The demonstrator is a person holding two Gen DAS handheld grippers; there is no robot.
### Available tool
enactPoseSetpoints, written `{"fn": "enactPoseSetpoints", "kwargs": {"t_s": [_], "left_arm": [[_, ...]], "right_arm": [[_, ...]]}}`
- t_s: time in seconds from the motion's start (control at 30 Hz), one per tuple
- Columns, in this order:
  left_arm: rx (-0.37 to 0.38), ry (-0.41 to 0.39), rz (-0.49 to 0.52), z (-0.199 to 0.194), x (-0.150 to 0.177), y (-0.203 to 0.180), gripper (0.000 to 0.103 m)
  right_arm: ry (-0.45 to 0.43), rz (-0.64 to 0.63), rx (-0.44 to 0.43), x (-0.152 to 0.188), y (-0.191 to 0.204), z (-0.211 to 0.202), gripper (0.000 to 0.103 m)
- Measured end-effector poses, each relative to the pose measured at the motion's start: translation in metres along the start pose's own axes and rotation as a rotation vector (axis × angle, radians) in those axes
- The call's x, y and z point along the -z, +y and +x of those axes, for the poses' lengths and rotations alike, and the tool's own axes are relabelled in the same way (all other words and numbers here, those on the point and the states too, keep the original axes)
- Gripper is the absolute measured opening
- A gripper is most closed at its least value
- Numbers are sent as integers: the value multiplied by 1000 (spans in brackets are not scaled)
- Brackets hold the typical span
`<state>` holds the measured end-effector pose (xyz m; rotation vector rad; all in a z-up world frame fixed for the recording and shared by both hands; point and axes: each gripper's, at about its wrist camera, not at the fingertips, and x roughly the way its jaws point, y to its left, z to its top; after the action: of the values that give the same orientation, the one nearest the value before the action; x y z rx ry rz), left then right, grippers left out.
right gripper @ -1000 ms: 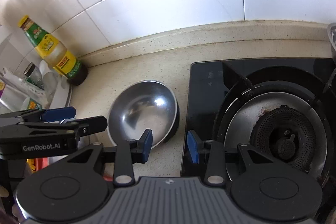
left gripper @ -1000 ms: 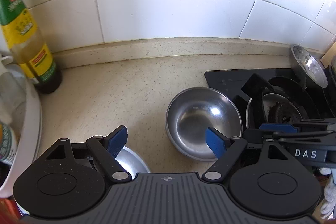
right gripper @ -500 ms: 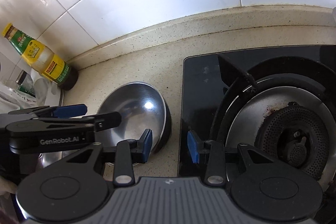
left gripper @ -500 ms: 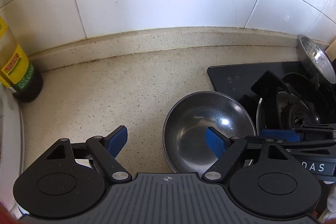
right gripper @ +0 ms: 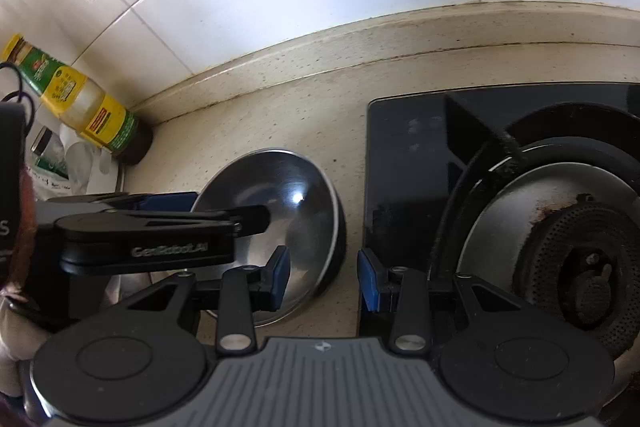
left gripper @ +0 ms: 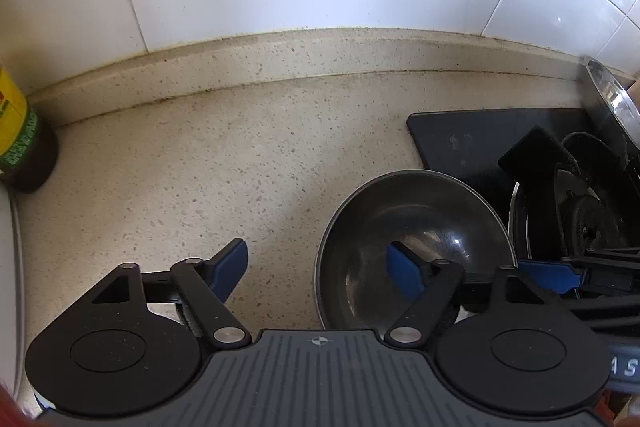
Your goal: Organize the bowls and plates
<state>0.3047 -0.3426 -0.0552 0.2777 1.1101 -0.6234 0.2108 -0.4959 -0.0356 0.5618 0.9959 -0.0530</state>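
Observation:
A steel bowl (left gripper: 412, 227) sits on the speckled counter beside the black stove; it also shows in the right wrist view (right gripper: 288, 211). My left gripper (left gripper: 316, 269) is open, its jaws astride the bowl's left rim, right pad inside the bowl, left pad over the counter. My right gripper (right gripper: 323, 277) is open, astride the bowl's right rim, its left pad inside the bowl and its right pad by the stove edge. Neither touches the bowl that I can tell. A second steel dish (left gripper: 612, 103) leans at the far right behind the burner.
A gas stove (right gripper: 560, 227) with a burner and black pan support fills the right. A sauce bottle (right gripper: 80, 103) stands by the tiled wall at left, next to a white container (left gripper: 10, 267). The counter (left gripper: 224, 155) runs to the wall.
Both grippers have moved forward and closer to the bowl, now straddling its rim from either side. The bowl has not moved.

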Motion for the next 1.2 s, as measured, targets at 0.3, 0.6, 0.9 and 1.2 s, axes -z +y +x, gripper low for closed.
{"fn": "enactPoseSetpoints", "kwargs": {"t_s": [0.3, 0.6, 0.9, 1.2], "left_arm": [[24, 30, 11, 13, 1, 1, 70], [50, 41, 33, 15, 0, -2, 66], [62, 45, 38, 13, 2, -2, 66], [58, 43, 22, 11, 2, 7, 65]], "right_arm": [[-1, -16, 0, 1, 5, 3, 35], [0, -27, -15, 1, 7, 4, 20], [0, -3, -36, -3, 4, 7, 18], [35, 23, -39, -4, 2, 13, 20]]}}
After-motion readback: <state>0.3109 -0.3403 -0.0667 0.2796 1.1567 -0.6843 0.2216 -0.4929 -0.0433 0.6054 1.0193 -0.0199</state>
